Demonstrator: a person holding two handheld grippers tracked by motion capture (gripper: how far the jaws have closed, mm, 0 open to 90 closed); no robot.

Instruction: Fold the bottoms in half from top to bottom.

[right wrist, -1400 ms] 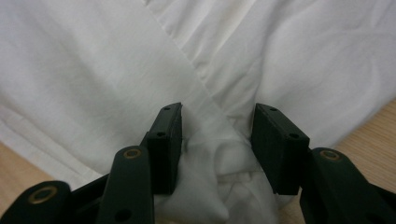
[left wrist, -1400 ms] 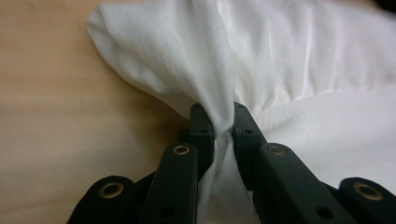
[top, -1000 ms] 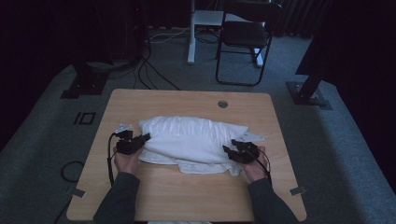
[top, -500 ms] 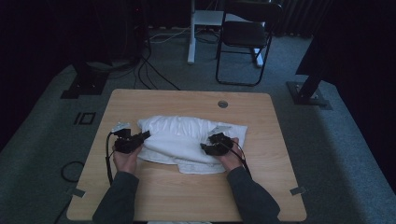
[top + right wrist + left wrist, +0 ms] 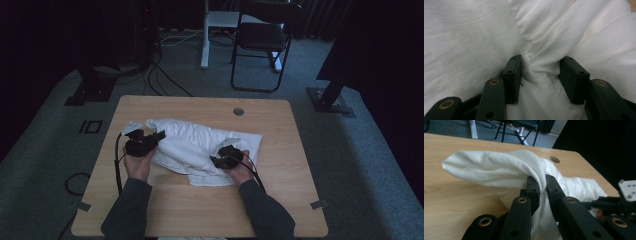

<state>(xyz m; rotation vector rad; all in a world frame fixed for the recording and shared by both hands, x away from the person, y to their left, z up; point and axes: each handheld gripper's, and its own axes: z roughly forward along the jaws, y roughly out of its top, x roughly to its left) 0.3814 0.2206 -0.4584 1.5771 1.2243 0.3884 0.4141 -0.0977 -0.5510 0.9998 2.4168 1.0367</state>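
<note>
1. The left gripper [image 5: 543, 186] has its two black jaws pressed tight together on a fold of the white cloth [image 5: 491, 167]. It pinches the fold and holds that end up a little off the table [image 5: 200, 210].
2. The right gripper [image 5: 540, 67] has its jaws partway apart, and they have just been closing. A thick bunch of cloth sits between them and touches both pads, so it looks squeezed.
3. The cloth lies in a crumpled heap in the middle of the table, between the two grippers. The left side is rolled and puffy. The right side is flatter.
4. I think the cloth is soft, light and floppy. It will not break. It bends and sags wherever nothing holds it.
5. A thin fold could slip out of the jaws. A good place to grab is a thick edge or a corner, with plenty of cloth inside the jaws.
6. The left hand [image 5: 137, 165] is at the left end of the cloth, and its gripper points across to the right.
7. The right hand [image 5: 240, 172] is at the near right part of the cloth, and its gripper points down into the heap.
8. Both forearms come in from the near edge of the table, with dark sleeves.
</note>
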